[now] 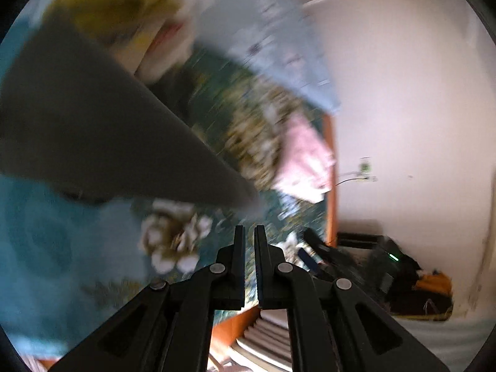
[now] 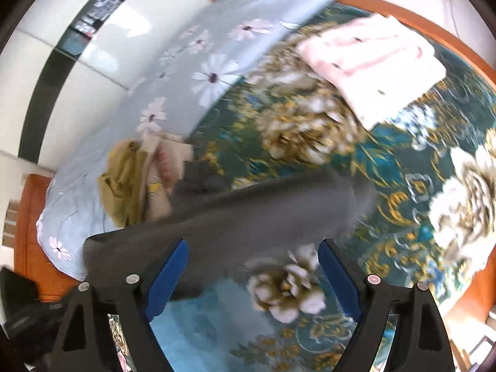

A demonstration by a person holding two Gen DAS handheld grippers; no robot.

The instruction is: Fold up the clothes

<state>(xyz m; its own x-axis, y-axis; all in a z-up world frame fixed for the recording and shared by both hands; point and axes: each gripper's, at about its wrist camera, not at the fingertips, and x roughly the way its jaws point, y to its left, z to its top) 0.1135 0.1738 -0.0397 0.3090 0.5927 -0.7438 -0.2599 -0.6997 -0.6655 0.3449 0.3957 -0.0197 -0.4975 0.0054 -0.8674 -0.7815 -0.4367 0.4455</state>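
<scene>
While both views are pretty smeared, the grey garment (image 2: pixel 235 214) is easy to spot, lying stretched across the teal floral bedspread (image 2: pixel 387 167). Left tongs (image 1: pixel 249 232) are pinched shut with nothing visibly caught in them, the garment's tip just past them. Right tongs (image 2: pixel 252 248) stand wide apart, gripping nothing, over the garment's near edge. Beyond the garment sit a mustard-yellow clothes heap (image 2: pixel 124 179) and a folded pink garment (image 2: pixel 372 62).

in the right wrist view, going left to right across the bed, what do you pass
light blue flowered quilt → pile of yellow clothes → grey garment → folded pink garment → big white flower on the green bedspread
</scene>
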